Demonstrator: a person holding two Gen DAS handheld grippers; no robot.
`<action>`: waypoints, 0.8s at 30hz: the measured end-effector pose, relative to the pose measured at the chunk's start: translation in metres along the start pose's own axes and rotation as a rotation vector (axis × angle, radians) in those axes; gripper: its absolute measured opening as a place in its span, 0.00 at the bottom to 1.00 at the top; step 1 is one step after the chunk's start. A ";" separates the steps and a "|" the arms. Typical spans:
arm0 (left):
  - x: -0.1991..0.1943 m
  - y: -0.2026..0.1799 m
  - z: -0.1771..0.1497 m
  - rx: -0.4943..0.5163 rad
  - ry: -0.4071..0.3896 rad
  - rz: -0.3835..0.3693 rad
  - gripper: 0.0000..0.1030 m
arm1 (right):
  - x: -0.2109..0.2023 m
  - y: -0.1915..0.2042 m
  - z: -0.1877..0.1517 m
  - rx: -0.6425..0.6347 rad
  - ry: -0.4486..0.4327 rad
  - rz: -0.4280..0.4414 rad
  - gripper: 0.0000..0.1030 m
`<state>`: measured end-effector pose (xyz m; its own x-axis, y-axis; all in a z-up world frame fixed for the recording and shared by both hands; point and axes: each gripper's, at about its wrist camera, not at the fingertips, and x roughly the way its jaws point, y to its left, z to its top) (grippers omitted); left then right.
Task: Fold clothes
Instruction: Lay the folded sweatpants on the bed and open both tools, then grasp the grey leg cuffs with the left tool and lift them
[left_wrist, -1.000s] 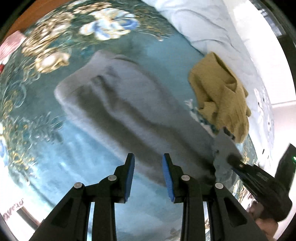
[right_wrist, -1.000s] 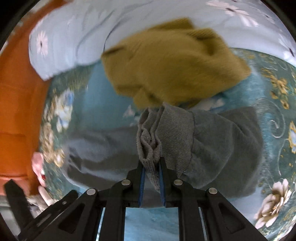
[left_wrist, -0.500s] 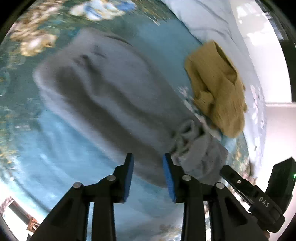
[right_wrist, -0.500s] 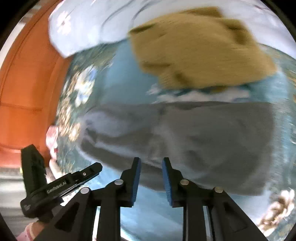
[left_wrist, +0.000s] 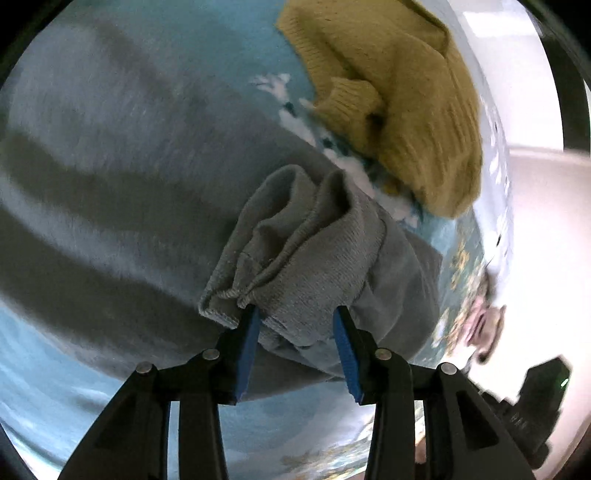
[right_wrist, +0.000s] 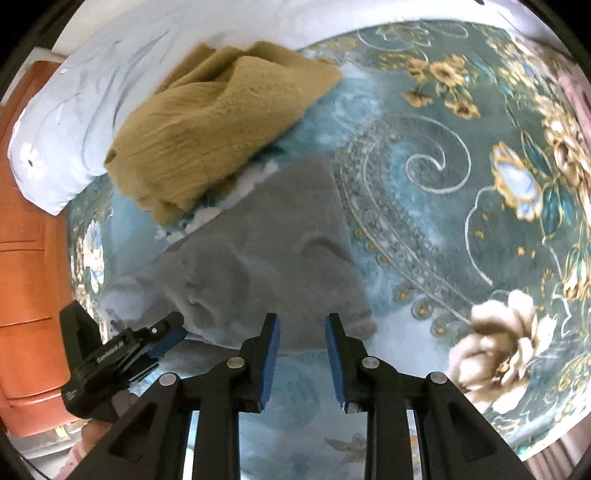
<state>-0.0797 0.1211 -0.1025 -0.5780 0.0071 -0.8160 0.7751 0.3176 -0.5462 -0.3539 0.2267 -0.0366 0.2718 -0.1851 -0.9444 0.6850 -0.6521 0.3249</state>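
A grey knit garment (left_wrist: 129, 166) lies spread on the teal floral bedspread (right_wrist: 443, 184). One end of it is bunched into a ribbed roll (left_wrist: 314, 258). My left gripper (left_wrist: 297, 332) is open, and the near edge of that roll sits between its blue pads without being pinched. My right gripper (right_wrist: 303, 354) is open and holds nothing, just short of the garment's near edge (right_wrist: 258, 258). The right wrist view shows the left gripper's fingers (right_wrist: 162, 332) at the garment's left side. A mustard knit sweater (right_wrist: 214, 133) lies crumpled behind the grey garment, touching its far edge.
A pale blue flowered pillow (right_wrist: 62, 122) lies at the back left, beside the mustard sweater. An orange wooden panel (right_wrist: 22, 258) runs along the left. To the right of the garment is bare patterned bedspread. A bright white wall (left_wrist: 535, 221) is at the left view's right side.
My right gripper let go of the bunched grey end, opened and drew back. My left gripper moved forward and right until the bunched end lay between its fingers.
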 end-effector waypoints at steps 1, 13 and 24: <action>0.000 0.003 0.000 -0.022 -0.005 -0.010 0.41 | 0.001 -0.001 -0.001 -0.001 0.001 0.005 0.27; 0.004 0.017 0.000 -0.149 -0.033 -0.069 0.41 | 0.006 0.000 0.006 -0.004 0.011 0.019 0.27; -0.019 -0.009 -0.012 0.005 -0.096 0.010 0.08 | 0.010 -0.007 0.004 0.030 0.022 0.017 0.27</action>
<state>-0.0781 0.1293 -0.0798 -0.5432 -0.0808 -0.8357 0.7820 0.3137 -0.5386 -0.3585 0.2268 -0.0486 0.2986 -0.1803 -0.9372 0.6595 -0.6708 0.3392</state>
